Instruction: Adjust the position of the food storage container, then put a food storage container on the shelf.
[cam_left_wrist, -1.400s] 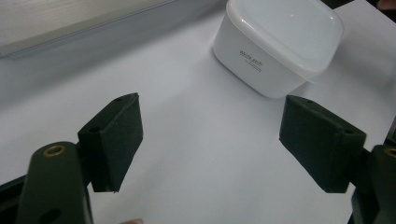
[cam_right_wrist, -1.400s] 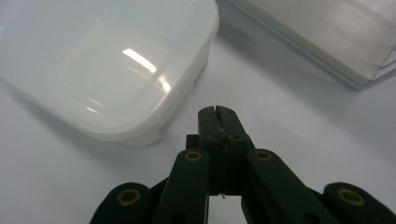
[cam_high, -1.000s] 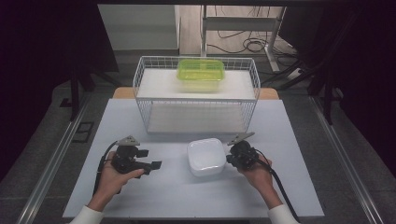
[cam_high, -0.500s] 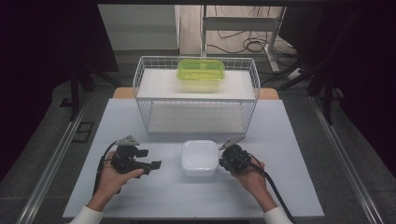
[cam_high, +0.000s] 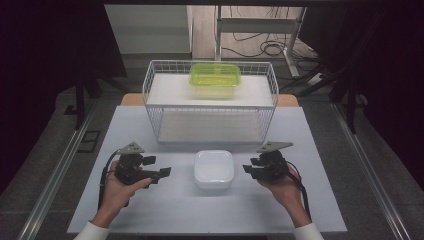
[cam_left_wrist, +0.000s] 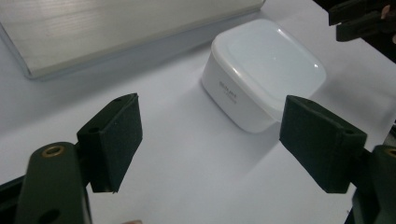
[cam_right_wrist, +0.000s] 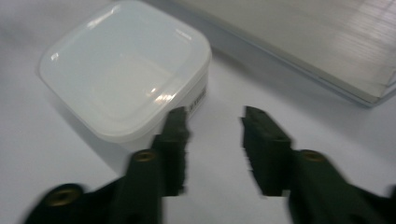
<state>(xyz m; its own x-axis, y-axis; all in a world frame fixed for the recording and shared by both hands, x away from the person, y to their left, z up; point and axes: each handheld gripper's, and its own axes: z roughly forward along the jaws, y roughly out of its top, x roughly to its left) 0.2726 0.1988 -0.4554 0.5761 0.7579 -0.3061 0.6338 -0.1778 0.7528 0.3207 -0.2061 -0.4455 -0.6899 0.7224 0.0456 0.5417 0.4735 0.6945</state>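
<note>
At the lower centre of the high view, the white lidded container is seen resting flat on the white table, between the two grippers and touching neither. Compared with a second ago it is shifted leftward, from beside the right gripper toward the middle, and the right gripper is now pulled away to lower right, so the container appears released and repositioned. The right gripper's jaws are held apart with nothing between them, seen in the right gripper view just beside the container at its upper left. The left gripper is unchanged at lower left, jaws wide apart and empty, with the container at upper right of the left gripper view. A handover to the left gripper, or a placement in the wire basket at upper centre, is judged likely next. The green container is left on the basket's top. Small grey print is visible on the white container's side wall, too small to be read.
</note>
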